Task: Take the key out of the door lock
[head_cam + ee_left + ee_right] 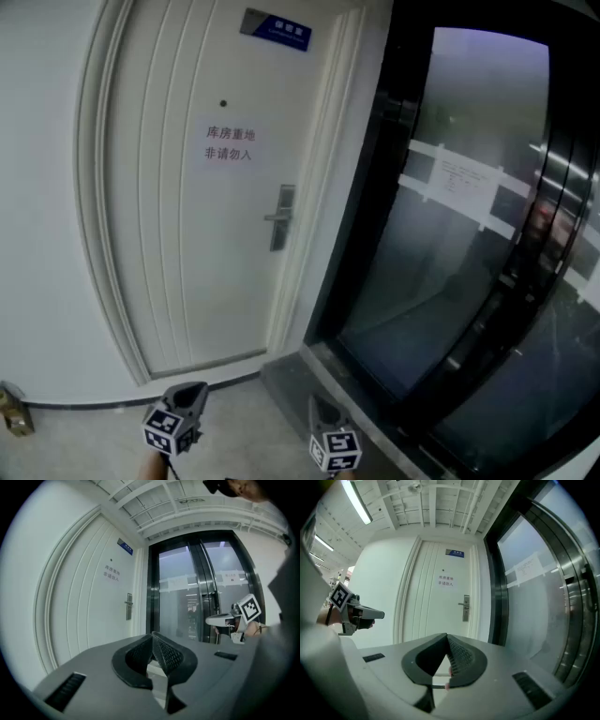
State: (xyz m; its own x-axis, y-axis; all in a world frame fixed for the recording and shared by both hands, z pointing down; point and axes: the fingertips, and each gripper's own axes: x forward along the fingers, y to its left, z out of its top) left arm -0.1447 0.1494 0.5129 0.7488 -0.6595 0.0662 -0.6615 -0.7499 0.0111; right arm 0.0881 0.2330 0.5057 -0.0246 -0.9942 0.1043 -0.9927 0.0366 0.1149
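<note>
1. The left gripper point(152, 635) is seen clenched, its jaws together on nothing.
2. The right gripper point(446, 636) is likewise clenched and empty.
3. Both are held well apart from the white panelled door point(187, 234).
4. The key cannot be made out at the silver metal lock plate point(280, 217), set by the door's right edge.
</note>
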